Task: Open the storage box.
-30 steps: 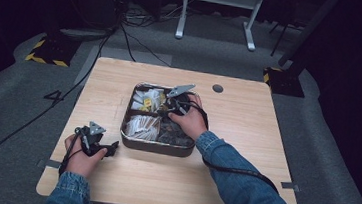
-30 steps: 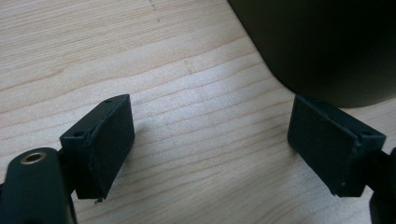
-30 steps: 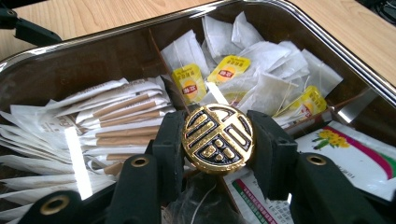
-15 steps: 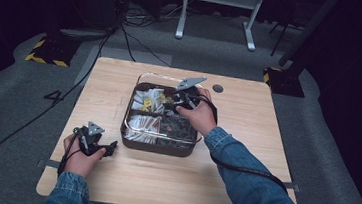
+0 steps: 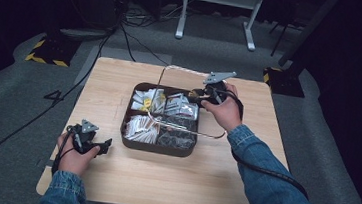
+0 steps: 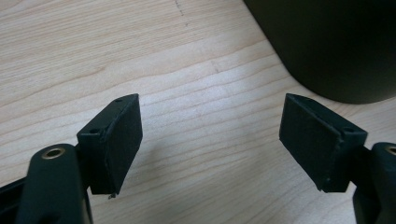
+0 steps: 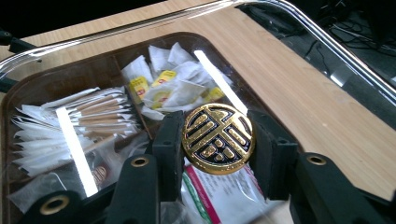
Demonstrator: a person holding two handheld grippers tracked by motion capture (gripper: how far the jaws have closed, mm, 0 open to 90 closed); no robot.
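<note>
A dark compartmented box (image 5: pixel 157 149) sits mid-table, filled with tea bags (image 7: pixel 173 79) and paper sachets (image 7: pixel 84 116). Its clear lid (image 5: pixel 186 130) hangs tilted above the box's right half, raised toward the far side. My right gripper (image 5: pixel 197 96) is shut on the lid's round gold knob (image 7: pixel 218 138), one pad on each side of it. On the table left of the box my left gripper (image 5: pixel 107 144) is open; its jaws have just been closing a little, with nothing but bare wood between them (image 6: pixel 212 140). The box's dark wall (image 6: pixel 336 46) is just ahead of it.
The wooden table (image 5: pixel 120 86) has bare room on all sides of the box. A cable trails from each gripper toward the person. Beyond the far edge are a dark floor, cables and a white metal stand (image 5: pixel 217 15).
The right gripper has risen and drawn to the right with the knob, lifting the clear lid off the box and tilting it. The left hand has stayed in place.
</note>
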